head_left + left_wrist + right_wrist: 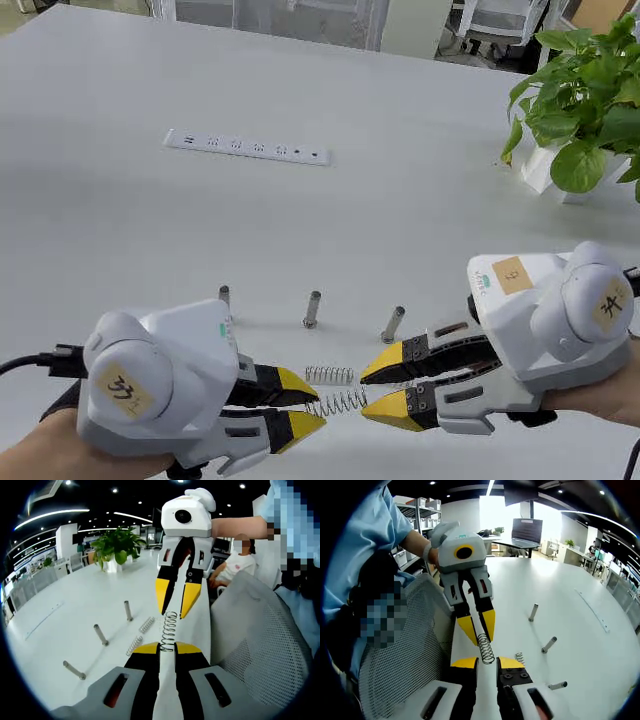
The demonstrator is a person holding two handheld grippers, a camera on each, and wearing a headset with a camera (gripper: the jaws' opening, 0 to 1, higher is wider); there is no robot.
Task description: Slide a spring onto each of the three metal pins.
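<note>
A thin silver coil spring (168, 630) is lined up straight between the two claws, low over the white desk (120, 220). The left claw (167, 649) is closed down to a narrow slit, and one end of that spring is pinched between its yellow tips. The right claw (487, 662) is narrowed to much the same slit, with the spring's other end sat right at its tips (whether it's actually gripped there can't be told, tbh). A second loose coil spring (146, 624) and a third loose coil spring (134, 645) are laid flat on the desk just beside the claws. Just beyond them, three short grey metal pins (312, 308) are spaced out in a row, all bare so far. Well back on the desk, a long white power strip (245, 146) is laid flat, and a leafy green potted plant (580, 110) is parked at the far right.
</note>
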